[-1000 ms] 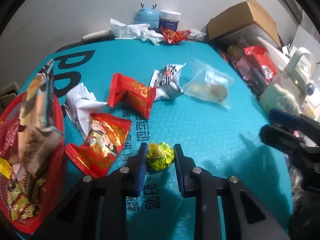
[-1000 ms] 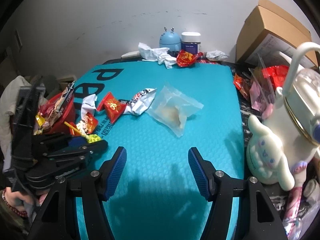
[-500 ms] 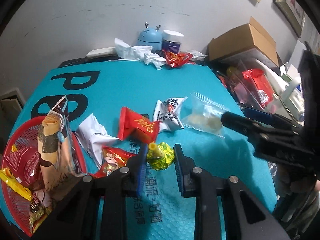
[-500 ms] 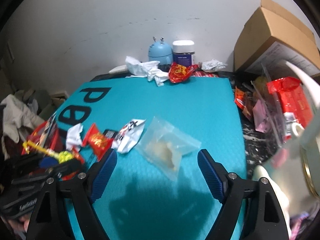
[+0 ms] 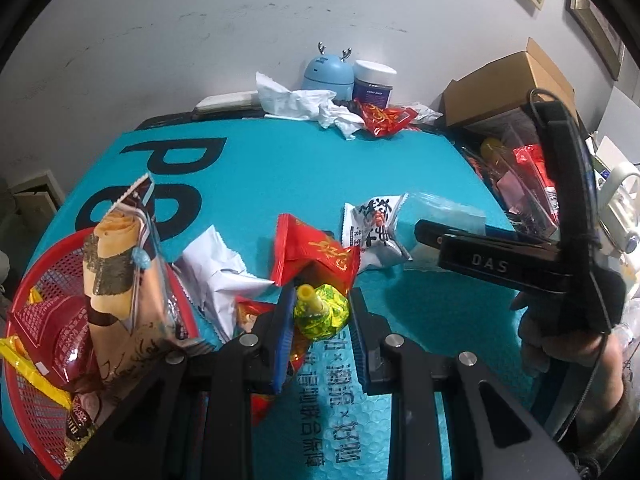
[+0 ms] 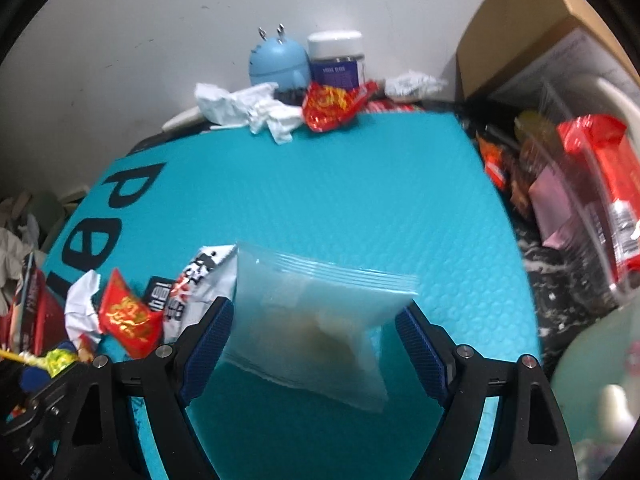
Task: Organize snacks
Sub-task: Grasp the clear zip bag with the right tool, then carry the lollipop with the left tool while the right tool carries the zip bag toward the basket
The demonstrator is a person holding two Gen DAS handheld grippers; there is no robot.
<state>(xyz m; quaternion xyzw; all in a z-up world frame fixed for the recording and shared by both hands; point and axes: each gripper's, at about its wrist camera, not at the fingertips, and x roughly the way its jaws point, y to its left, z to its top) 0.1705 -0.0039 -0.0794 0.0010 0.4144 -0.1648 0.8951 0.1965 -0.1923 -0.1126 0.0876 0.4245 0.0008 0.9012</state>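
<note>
Red mesh basket (image 5: 38, 288) of plastic lattice at the far left of the teal mat (image 5: 280, 184), already stuffed with glossy foil packets, a tall brown-and-cream pack (image 5: 120, 276) leaning out over its rim. Just right of the basket: a crumpled white wrapper (image 5: 218, 268), then a shiny red foil packet (image 5: 316, 252) with gold characters, then a white packet (image 5: 372, 228) printed in black and red. Below the red packet, left gripper (image 5: 320, 312) clamped on a yellow-green candy (image 5: 324, 314), round, crinkly-wrapped, a yellow stick poking from its top, lifted clear of the mat. Further right, right gripper (image 6: 316, 340) with ribbed blue pads (image 6: 208, 340) standing wide apart around a clear zip bag (image 6: 316, 312): soft frosted plastic, ridged seal along the top, pale brownish lump inside, flat on the bubble-textured mat beside the white packet; no visible pad contact.
</note>
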